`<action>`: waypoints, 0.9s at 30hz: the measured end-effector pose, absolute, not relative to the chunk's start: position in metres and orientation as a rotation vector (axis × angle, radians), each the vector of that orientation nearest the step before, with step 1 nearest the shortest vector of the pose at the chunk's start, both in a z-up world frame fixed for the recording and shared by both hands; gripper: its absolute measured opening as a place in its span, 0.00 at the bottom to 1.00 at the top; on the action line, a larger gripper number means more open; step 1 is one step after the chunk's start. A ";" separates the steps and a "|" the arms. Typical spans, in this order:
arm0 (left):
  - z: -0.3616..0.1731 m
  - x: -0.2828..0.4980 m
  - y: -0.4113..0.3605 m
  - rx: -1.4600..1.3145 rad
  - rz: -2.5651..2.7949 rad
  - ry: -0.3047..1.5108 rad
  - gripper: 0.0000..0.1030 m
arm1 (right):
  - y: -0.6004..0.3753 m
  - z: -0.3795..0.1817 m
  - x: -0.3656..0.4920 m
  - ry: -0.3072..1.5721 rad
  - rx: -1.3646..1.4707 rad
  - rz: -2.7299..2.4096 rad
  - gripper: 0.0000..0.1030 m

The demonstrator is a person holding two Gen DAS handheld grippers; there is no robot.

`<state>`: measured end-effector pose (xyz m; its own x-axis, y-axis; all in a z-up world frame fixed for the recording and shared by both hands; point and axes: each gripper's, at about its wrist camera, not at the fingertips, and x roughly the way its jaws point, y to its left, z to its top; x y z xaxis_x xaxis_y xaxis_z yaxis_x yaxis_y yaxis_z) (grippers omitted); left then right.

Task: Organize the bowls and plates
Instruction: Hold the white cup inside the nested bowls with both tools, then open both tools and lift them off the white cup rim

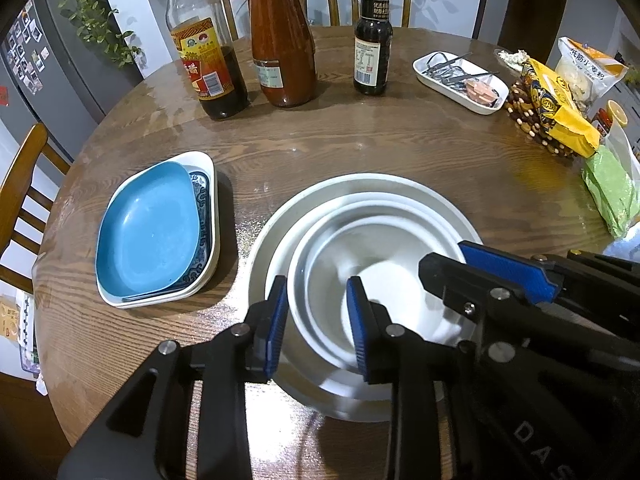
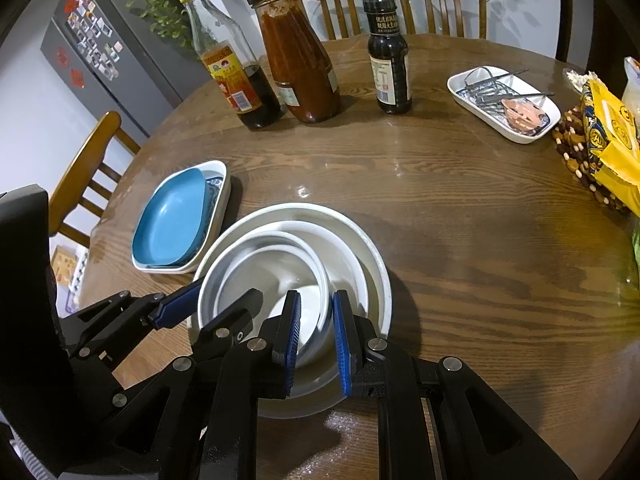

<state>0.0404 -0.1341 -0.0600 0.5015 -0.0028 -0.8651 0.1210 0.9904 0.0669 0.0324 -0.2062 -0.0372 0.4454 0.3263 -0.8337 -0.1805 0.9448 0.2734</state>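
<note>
While both tools straddle opposite rims of the nested white bowls [image 1: 372,264], neither is clenched: the left tool [image 1: 318,320] stands released across the near-left rim, the right tool [image 2: 316,328] released across the inner bowl's [image 2: 280,276] right wall. Left of the tools, the blue dish [image 1: 150,232] sits stacked in a white dish [image 1: 208,184] on the counter [image 1: 360,144].

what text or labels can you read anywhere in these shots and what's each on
"DAS": on the right gripper body, cut off by the left wrist view's edge.
Soy sauce bottle: Chinese label, too small to read.
Vinegar bottle, red sauce jar, yellow snack bag: print blurred.
</note>
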 end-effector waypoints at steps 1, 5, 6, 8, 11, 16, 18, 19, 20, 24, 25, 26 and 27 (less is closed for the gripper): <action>-0.060 0.040 -0.134 0.123 -0.077 1.042 0.32 | -0.206 -0.037 0.032 1.064 0.153 0.316 0.16; -0.058 0.038 -0.133 0.119 -0.083 1.034 0.33 | -0.206 -0.035 0.030 1.059 0.155 0.312 0.17; -0.058 0.037 -0.133 0.116 -0.085 1.033 0.34 | -0.206 -0.035 0.030 1.057 0.157 0.312 0.17; -0.056 0.036 -0.131 0.110 -0.085 1.027 0.36 | -0.207 -0.034 0.029 1.055 0.161 0.312 0.17; -0.053 0.034 -0.128 0.096 -0.089 1.017 0.41 | -0.209 -0.031 0.027 1.047 0.175 0.315 0.17; -0.046 0.030 -0.125 0.086 -0.090 0.993 0.50 | -0.210 -0.025 0.022 1.025 0.187 0.320 0.17; -0.043 0.028 -0.124 0.082 -0.091 0.983 0.55 | -0.213 -0.022 0.020 1.011 0.195 0.319 0.17; -0.041 0.027 -0.122 0.081 -0.090 0.978 0.58 | -0.213 -0.021 0.020 1.005 0.197 0.319 0.17; -0.040 0.026 -0.121 0.079 -0.089 0.973 0.58 | -0.215 -0.019 0.019 0.998 0.201 0.317 0.17; -0.034 0.022 -0.117 0.072 -0.087 0.957 0.58 | -0.220 -0.014 0.015 0.973 0.219 0.307 0.17; -0.033 0.021 -0.117 0.072 -0.085 0.952 0.58 | -0.222 -0.013 0.014 0.967 0.224 0.305 0.17; -0.031 0.019 -0.116 0.072 -0.082 0.942 0.58 | -0.223 -0.012 0.013 0.961 0.229 0.302 0.17; -0.029 0.018 -0.114 0.073 -0.079 0.936 0.61 | -0.224 -0.011 0.012 0.955 0.233 0.298 0.17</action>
<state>0.0179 -0.1145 -0.0292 0.5904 -0.0363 -0.8063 0.0997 0.9946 0.0282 0.0123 -0.2245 -0.0110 0.5417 0.3501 -0.7642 -0.1465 0.9346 0.3243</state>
